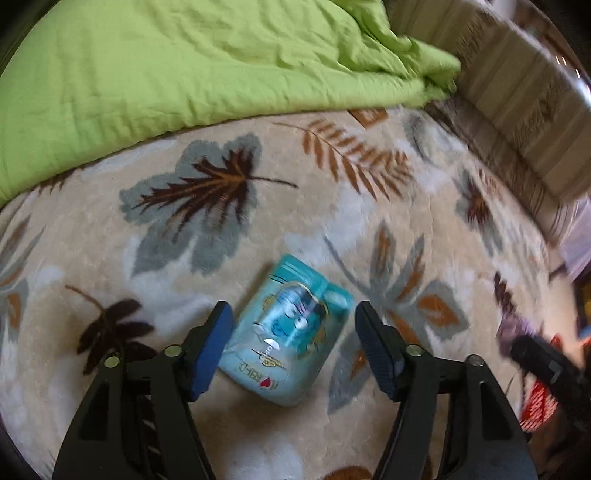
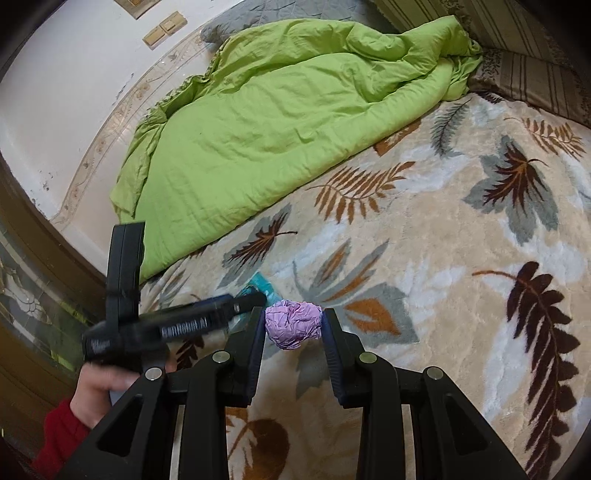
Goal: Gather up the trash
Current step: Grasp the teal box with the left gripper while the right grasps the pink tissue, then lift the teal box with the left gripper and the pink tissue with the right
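The left gripper [image 1: 291, 347] has its fingers [image 1: 212, 345] spread wide apart, one on each side of a teal snack packet [image 1: 286, 339] that lies flat on the bed's leaf-patterned blanket [image 1: 369, 206]. Whether the blue pads touch the packet's edges cannot be told; the left pad sits just beside the packet's side, and the right one stands a little off it. The packet is shiny, with printed lettering near its lower end.

The right gripper [image 2: 294, 325] has its fingers [image 2: 255, 345] clamped on a crumpled purple paper ball [image 2: 293, 324], which is squeezed between the two pads and held above the blanket [image 2: 443, 258].

Just to the left of the ball, in the right wrist view, the left gripper's black body [image 2: 177, 321] reaches over the blanket, held by a hand [image 2: 96, 391] in a red sleeve [image 2: 59, 435]. A corner of the teal packet [image 2: 260, 282] peeks out behind it.

Farther back, a rumpled green duvet [image 2: 258, 122] covers the far part of the bed, and a striped pillow [image 2: 535, 79] lies at the upper right. A pale wall [image 2: 74, 92] with switch plates [image 2: 164, 31] stands beyond the duvet.
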`<state>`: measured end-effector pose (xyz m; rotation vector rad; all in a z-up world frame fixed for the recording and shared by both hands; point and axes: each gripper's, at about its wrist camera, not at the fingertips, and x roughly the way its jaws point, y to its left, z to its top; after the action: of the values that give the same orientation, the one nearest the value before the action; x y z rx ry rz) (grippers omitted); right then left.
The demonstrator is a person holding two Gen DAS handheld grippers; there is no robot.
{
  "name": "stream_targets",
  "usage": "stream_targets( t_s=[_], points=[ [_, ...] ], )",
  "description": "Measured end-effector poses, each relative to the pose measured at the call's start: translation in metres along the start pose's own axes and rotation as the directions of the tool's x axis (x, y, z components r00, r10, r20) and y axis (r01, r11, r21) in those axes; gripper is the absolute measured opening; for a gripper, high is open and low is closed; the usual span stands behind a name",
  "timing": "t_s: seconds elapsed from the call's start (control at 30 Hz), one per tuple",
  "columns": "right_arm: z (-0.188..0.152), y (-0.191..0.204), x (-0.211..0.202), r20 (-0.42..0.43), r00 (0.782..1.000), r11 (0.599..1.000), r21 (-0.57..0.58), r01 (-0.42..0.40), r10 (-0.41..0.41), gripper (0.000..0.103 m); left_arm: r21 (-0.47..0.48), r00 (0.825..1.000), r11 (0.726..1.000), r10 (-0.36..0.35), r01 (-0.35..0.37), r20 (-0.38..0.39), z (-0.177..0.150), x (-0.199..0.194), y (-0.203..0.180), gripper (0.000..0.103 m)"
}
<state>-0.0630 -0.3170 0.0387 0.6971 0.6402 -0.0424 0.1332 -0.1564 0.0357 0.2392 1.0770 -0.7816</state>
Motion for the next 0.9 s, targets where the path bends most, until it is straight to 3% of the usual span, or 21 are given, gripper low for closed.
stream_targets(
  t_s=[0.1, 0.2, 0.23, 0.3, 0.4, 0.5, 0.6, 0.77, 0.9],
  points=[
    [0.001, -0.002, -0.004, 0.017, 0.999, 1.000, -0.009, 0.028, -0.027, 0.033, 0.073, 1.000, 0.997, 0.002, 0.000, -0.024, -0.008, 0.006, -0.013, 0.078],
    [0.004, -0.002, -0.007, 0.037, 0.998, 0.999, -0.023, 0.048, -0.047, 0.033, 0.092, 0.997, 0.993, 0.070, -0.072, 0.021, -0.013, 0.008, -0.017, 0.077],
    [0.005, -0.002, -0.007, 0.043, 0.998, 0.998, -0.026, 0.053, -0.052, 0.033, 0.049, 0.997, 0.996, 0.074, -0.075, 0.024, -0.013, 0.011, -0.013, 0.073],
    [0.005, -0.001, -0.005, 0.045, 0.997, 0.998, -0.034, 0.062, -0.060, 0.033, -0.013, 0.990, 0.992, 0.129, -0.128, 0.054, -0.015, 0.013, -0.009, 0.054],
    [0.004, 0.002, -0.002, 0.044, 0.996, 0.995, -0.053, 0.079, -0.077, 0.033, -0.046, 0.974, 0.981, 0.194, -0.189, 0.115, -0.022, 0.008, -0.013, 0.042],
    [0.003, 0.005, 0.001, 0.049, 0.994, 0.992, -0.074, 0.101, -0.097, 0.033, -0.112, 0.964, 0.973, 0.218, -0.203, 0.149, -0.036, -0.005, -0.013, 0.033],
    [0.000, 0.010, 0.004, 0.051, 0.993, 0.988, -0.105, 0.110, -0.105, 0.033, -0.192, 0.958, 0.963, 0.225, -0.190, 0.179, -0.057, -0.029, -0.012, 0.031],
    [-0.011, 0.029, 0.009, 0.037, 0.995, 0.979, -0.181, 0.093, -0.088, 0.033, -0.259, 0.932, 0.939, 0.287, -0.227, 0.223, -0.103, -0.078, -0.019, 0.031],
    [-0.026, 0.049, 0.011, 0.006, 0.999, 0.969, -0.242, 0.054, -0.054, 0.033, -0.319, 0.876, 0.895, 0.401, -0.312, 0.269, -0.148, -0.120, -0.025, 0.032]
  ],
)
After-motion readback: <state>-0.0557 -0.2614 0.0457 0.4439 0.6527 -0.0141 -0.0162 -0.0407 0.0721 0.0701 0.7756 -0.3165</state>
